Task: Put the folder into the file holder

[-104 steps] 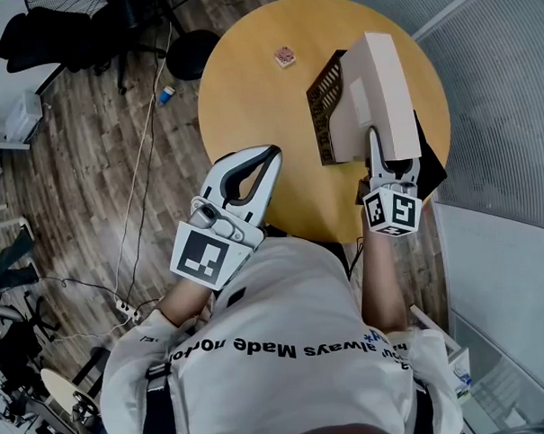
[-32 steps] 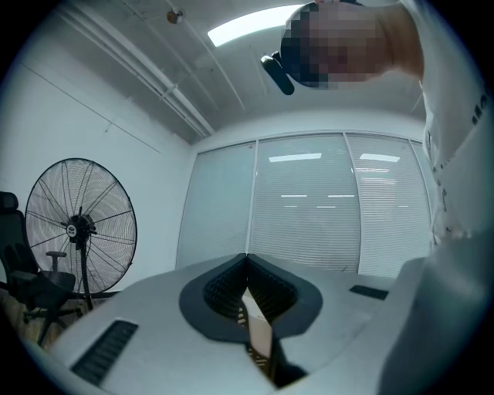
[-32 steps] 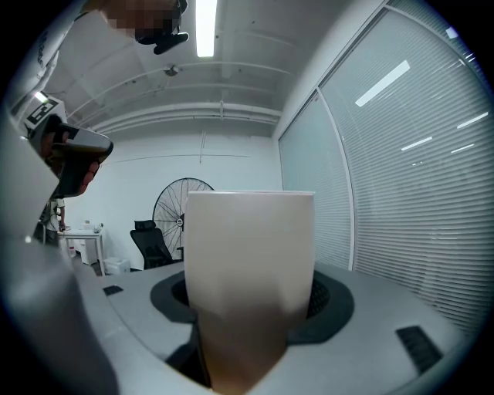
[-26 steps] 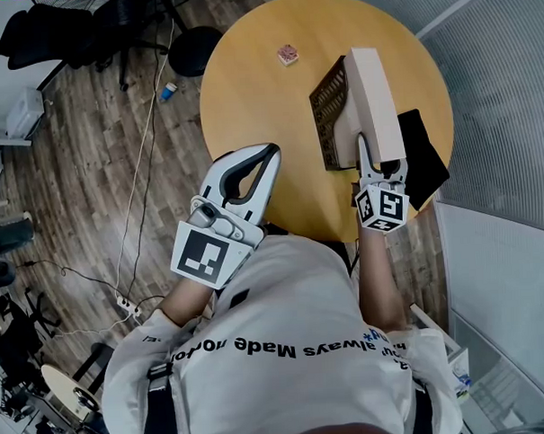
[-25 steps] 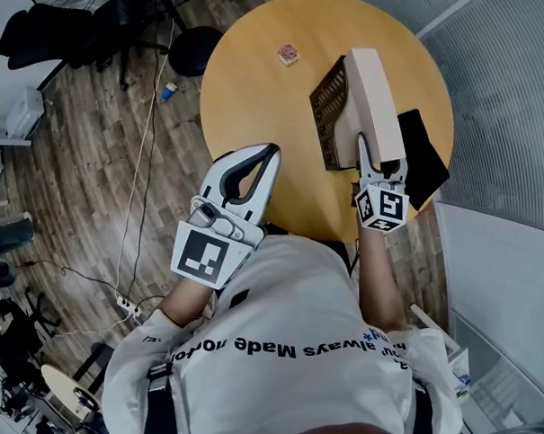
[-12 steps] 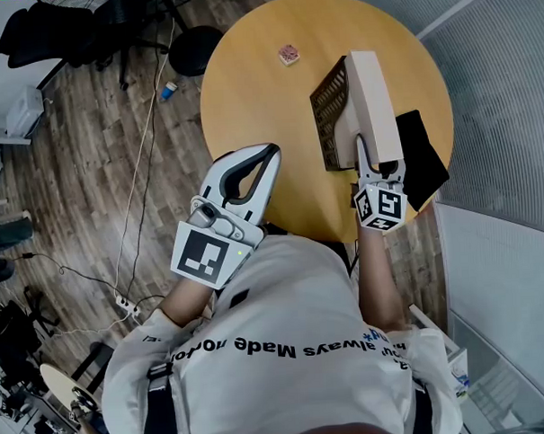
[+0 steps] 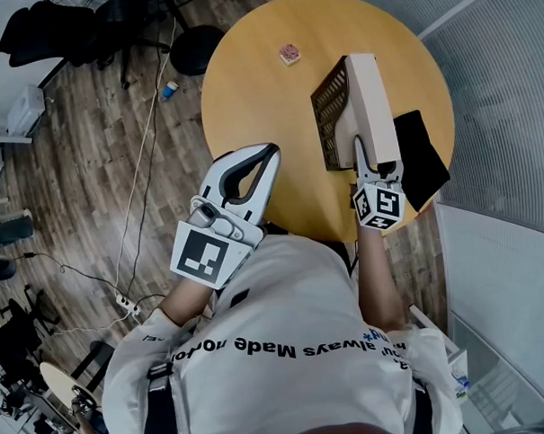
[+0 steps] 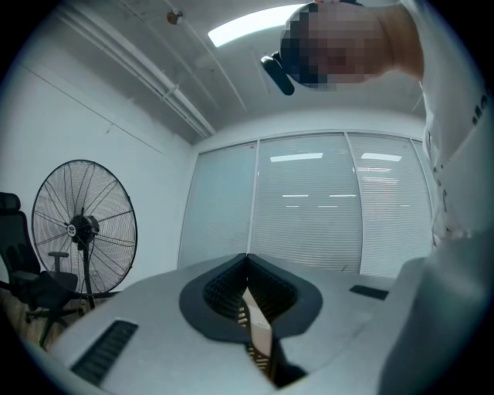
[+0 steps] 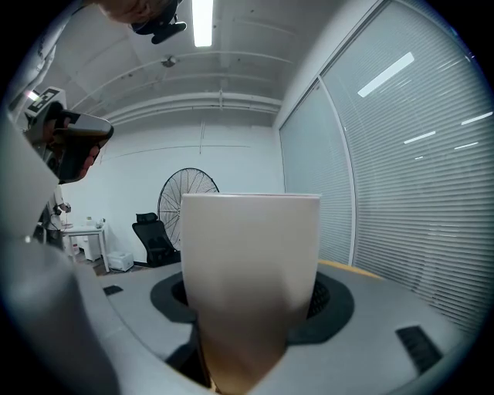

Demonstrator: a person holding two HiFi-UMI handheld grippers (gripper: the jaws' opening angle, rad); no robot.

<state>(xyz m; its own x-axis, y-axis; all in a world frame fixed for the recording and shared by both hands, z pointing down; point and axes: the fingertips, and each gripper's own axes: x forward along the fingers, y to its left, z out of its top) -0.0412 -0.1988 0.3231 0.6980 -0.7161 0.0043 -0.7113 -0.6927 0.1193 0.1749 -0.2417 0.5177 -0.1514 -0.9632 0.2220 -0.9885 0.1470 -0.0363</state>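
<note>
Folder (image 7: pixel 373 104): pale, box-backed, up on its edge over the right side of the dark mesh file holder (image 7: pixel 326 101), on the far right part of the round wooden table (image 7: pixel 249 96). Right gripper (image 7: pixel 375 162) has it by the near end, jaws spread wide and clamped on its thick spine; in that gripper's view the pale face fills the gap between them. Change against four seconds back: the folder then lay tilted, broad face up, covering what lay to its right. Now it is swung close to upright and shows mostly its narrow top, lined up with the holder's long axis. A black flat slab (image 7: pixel 422 156) on the table is uncovered just beside it. Over the last second, barely any shift. Reading: alignment looks done, lowering in or letting go is what remains. Cannot tell whether the bottom edge is already inside the mesh walls. Left gripper (image 7: pixel 269 153) sits near the table's near edge, tips together, nothing held. A small pink item (image 7: pixel 288 53) lies well apart, at the far side.
</note>
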